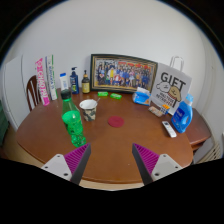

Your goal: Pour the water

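Round brown table (120, 145) fills our view, with a translucent green bottle (72, 127), dark-capped and upright, standing far left ahead of our gripper (111, 163), whose pink-padded fingers hang apart, grasping nothing

A round brown wooden bench (110, 150) carries a green bottle (72, 124) and, just beside it, a white cup (88, 107). A small red disc (116, 121) lies near the middle. Along the far edge stand a framed photo (122, 74), several small bottles (74, 82), a "GIFT" box (171, 86) and blue items (181, 115).
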The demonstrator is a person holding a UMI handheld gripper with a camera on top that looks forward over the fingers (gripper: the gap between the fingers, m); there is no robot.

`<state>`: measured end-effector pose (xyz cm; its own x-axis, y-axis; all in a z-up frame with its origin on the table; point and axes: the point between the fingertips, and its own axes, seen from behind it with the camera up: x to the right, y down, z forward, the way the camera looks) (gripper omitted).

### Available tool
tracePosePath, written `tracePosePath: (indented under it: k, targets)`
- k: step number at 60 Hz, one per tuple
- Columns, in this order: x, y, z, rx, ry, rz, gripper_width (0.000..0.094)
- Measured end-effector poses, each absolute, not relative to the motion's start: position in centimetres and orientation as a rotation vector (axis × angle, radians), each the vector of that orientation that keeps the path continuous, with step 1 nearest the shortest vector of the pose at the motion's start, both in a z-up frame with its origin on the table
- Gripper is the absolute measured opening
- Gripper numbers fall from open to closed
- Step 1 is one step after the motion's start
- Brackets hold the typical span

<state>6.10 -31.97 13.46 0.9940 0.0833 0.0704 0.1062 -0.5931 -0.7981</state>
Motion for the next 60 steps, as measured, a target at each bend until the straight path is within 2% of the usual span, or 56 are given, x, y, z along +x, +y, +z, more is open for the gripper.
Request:
tracePosePath:
  k: [9, 16, 32, 38, 47, 52, 60]
  targets:
    - [-1.8, -31.3, 11.2, -2.167, -0.168, 0.045, 0.0859]
    - [-6.3, -29.1, 10.8, -2.112, -0.134, 0.094, 0.0855]
    - [-8.1, -22.1, 9.4, -1.985, -0.003, 0.03, 0.0847]
    - [-8.3, -20.4, 8.8, -1.948, -0.016, -0.007, 0.0771]
    - [-8.4, -19.5, 8.3, -1.909, -0.009, -0.037, 0.0536]
    - [-8.3, -19.5, 8.5, -1.89, 0.002, -0.05, 0.0486]
    - [-8.3, -19.5, 8.5, -1.865, -0.004, -0.071, 0.0355]
